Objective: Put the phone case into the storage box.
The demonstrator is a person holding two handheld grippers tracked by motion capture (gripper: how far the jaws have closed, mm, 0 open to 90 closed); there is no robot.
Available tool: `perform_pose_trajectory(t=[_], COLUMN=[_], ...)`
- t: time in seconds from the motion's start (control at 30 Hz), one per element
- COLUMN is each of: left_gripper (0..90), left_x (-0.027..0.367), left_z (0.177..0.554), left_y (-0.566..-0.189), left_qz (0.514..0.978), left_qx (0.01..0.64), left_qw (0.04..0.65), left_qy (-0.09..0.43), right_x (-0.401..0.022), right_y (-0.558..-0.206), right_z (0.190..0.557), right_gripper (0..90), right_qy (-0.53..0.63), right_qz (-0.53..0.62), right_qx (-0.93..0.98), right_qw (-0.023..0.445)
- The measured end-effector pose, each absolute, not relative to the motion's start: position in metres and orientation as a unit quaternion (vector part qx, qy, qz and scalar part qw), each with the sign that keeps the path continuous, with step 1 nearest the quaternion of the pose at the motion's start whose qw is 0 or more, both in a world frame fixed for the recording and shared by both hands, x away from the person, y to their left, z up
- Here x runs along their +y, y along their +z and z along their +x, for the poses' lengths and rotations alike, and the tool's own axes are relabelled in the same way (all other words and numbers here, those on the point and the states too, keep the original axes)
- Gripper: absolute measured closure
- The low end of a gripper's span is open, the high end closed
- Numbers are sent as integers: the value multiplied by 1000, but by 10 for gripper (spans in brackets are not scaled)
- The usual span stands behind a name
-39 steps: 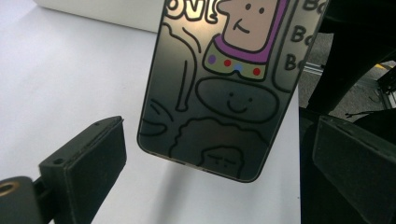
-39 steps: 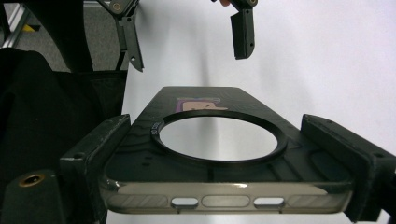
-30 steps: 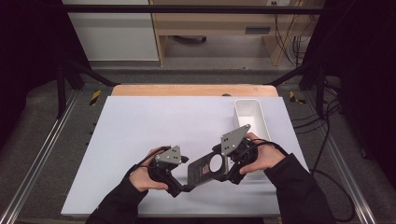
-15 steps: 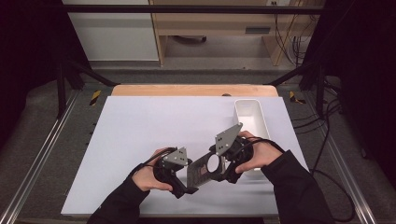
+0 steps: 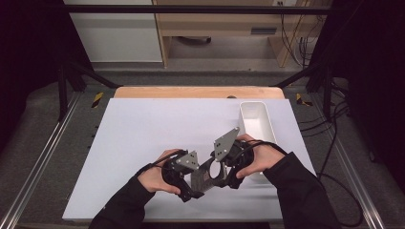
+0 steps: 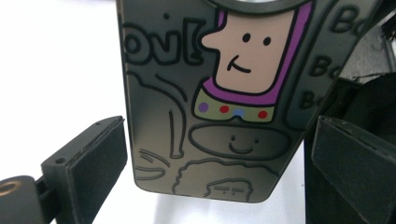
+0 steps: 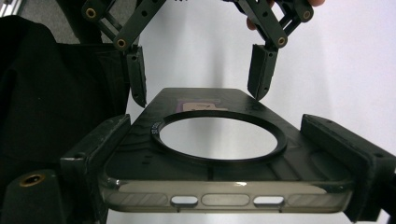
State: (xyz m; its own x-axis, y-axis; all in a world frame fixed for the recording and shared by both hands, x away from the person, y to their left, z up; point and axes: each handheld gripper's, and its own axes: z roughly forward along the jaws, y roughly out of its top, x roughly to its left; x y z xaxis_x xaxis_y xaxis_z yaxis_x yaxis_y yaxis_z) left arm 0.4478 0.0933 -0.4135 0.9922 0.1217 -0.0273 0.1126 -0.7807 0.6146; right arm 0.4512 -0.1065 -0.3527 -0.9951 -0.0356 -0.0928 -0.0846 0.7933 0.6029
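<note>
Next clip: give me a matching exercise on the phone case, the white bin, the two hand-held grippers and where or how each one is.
Things:
1. phone case
2. white bin
3. left hand-held gripper
4. right hand-held gripper

States:
A. jaws clamped on the case's two long sides
B. jaws spread apart at the case's far end, not closed on it
C. held above the table between both hand-held grippers
D. stands at the mat's right edge

Pairs: 1-C, 2-D, 3-B, 4-A
</note>
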Motion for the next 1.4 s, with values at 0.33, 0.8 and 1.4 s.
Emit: perform_pose_trajectory(t=[0.33,0.8,1.4], left_gripper=[29,44,109], left_x=[84,82,78], left_z=[450,453,450], left_y=[-417,-424,-427], left_qz=[953,963,968], left_qx=[56,52,32], left_qw=[296,266,248], left_qy=[7,7,27], right_x=[-99,-93,-90], right_y=[-351,-349,-349], right_z=[451,452,451], right_gripper=[120,120,120], right_qy=[309,302,298], right_qz=[-38,-39,-39], right_qx=[950,952,953], right_qw=[39,39,37])
